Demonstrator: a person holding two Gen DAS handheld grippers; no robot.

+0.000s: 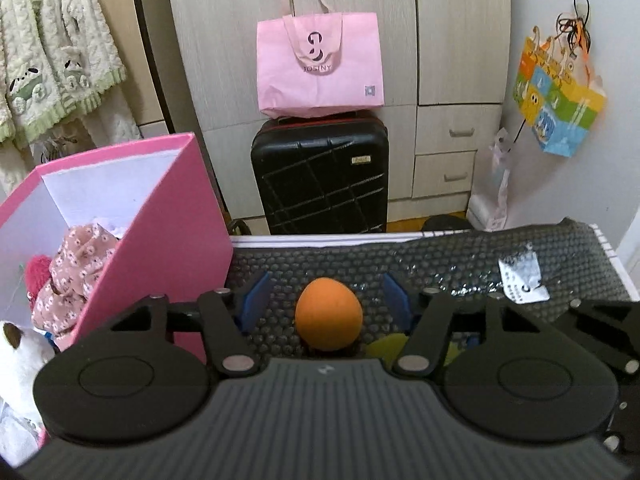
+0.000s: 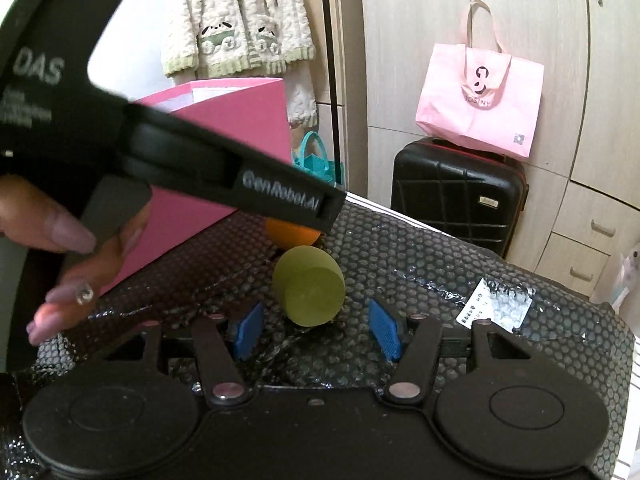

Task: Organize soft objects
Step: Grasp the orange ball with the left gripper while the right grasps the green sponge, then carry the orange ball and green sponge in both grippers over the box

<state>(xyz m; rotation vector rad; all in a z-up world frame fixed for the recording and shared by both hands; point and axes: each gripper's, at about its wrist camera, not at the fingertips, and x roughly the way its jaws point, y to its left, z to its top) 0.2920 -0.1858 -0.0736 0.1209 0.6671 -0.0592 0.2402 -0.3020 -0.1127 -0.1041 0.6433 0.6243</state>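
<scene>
Squarely between the blue pads of the left gripper [image 1: 328, 300] sits an orange egg-shaped foam sponge [image 1: 329, 314], resting on the black bubble-wrap sheet [image 1: 440, 256] that covers the work surface. Bare sheet shows between the sponge and the pad on either side, so the jaws stand apart around it and neither pad presses on it. Just to the lower right of the orange sponge, a sliver of an olive-green foam sponge [image 1: 386, 346] peeks out from behind the gripper's linkage.

From the right wrist view, that green sponge [image 2: 309, 286] lies on its side with its flat round face turned toward the camera, a little beyond the blue pads of the right gripper [image 2: 316, 332] and roughly centred between them. The jaws are parted at a middling width with nothing in them. Behind the green sponge the orange one [image 2: 294, 236] is half hidden under the black body of the left gripper, which crosses the view from the upper left, held by a hand [image 2: 68, 248] with long painted nails.

Left of the sponges, an open pink cardboard box [image 1: 168, 216] with a white lining stands on the sheet. It holds a pink floral plush [image 1: 76, 264], a red fuzzy ball [image 1: 38, 276] and a white plush toy [image 1: 20, 348]. A crumpled white label [image 1: 522, 276] sticks to the sheet farther right.
</scene>
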